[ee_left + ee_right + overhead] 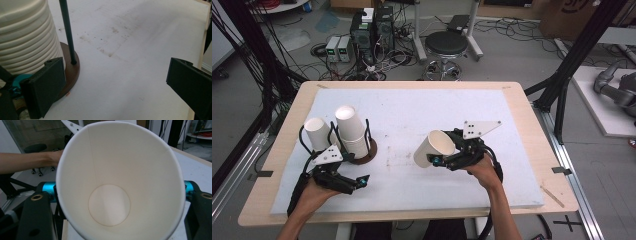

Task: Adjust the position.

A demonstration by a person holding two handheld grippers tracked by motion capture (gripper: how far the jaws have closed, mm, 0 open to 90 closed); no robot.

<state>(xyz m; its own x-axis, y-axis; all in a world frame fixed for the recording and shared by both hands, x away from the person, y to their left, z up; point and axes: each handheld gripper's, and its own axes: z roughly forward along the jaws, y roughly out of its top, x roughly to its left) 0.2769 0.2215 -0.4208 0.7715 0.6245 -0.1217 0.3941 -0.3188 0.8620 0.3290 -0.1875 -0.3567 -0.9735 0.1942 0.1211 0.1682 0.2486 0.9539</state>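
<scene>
A white paper cup (428, 149) lies on its side in my right gripper (443, 159), above the middle of the white board (437, 110). The jaws are shut on the cup's wall, and in the right gripper view its mouth (110, 205) faces the camera, showing it empty. At the left stands a cup holder with a brown round base (368, 155) and black rods, carrying two stacks of white cups (351, 131). My left gripper (362, 179) sits just in front of that holder, open with nothing between its jaws. The left gripper view shows the ribbed stack (25, 37), a rod (68, 32) and the base (73, 71).
The board lies on a wooden table (532, 130). A thin wooden stick (552, 195) rests near the front right corner. Beyond the far edge are a stool (446, 45), computer cases (372, 30) and cables on the floor. Black frame posts stand at both sides.
</scene>
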